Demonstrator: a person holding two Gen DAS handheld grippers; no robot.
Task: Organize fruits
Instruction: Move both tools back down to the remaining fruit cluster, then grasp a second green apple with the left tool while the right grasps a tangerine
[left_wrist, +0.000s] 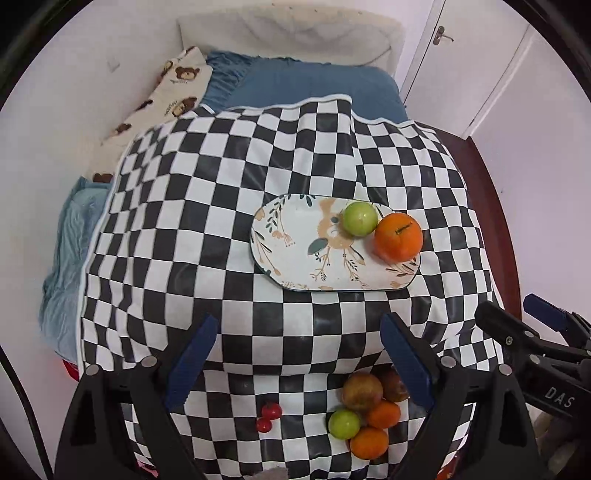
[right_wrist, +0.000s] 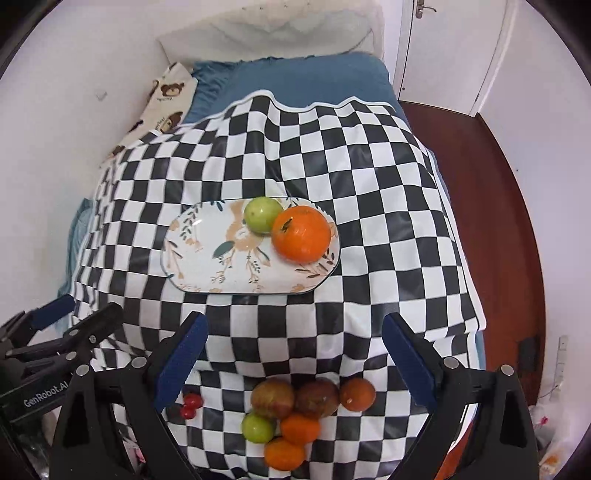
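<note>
An oval floral plate (left_wrist: 295, 254) (right_wrist: 207, 266) lies on the checkered cloth. On its right end sit a green fruit (left_wrist: 360, 218) (right_wrist: 263, 215) and a large orange (left_wrist: 399, 236) (right_wrist: 301, 233), touching each other. A pile of several fruits (left_wrist: 364, 410) (right_wrist: 295, 413) and a pair of red cherries (left_wrist: 269, 416) (right_wrist: 191, 404) lie near the cloth's front edge. My left gripper (left_wrist: 299, 362) is open and empty above the front of the cloth. My right gripper (right_wrist: 295, 358) is open and empty above the pile.
The checkered cloth (left_wrist: 221, 206) (right_wrist: 369, 184) covers a bed with blue bedding (left_wrist: 314, 85) and a bear-print pillow (left_wrist: 166, 99). A white wall runs along the left. Red-brown floor (right_wrist: 491, 221) and a white door (left_wrist: 454, 55) are at the right.
</note>
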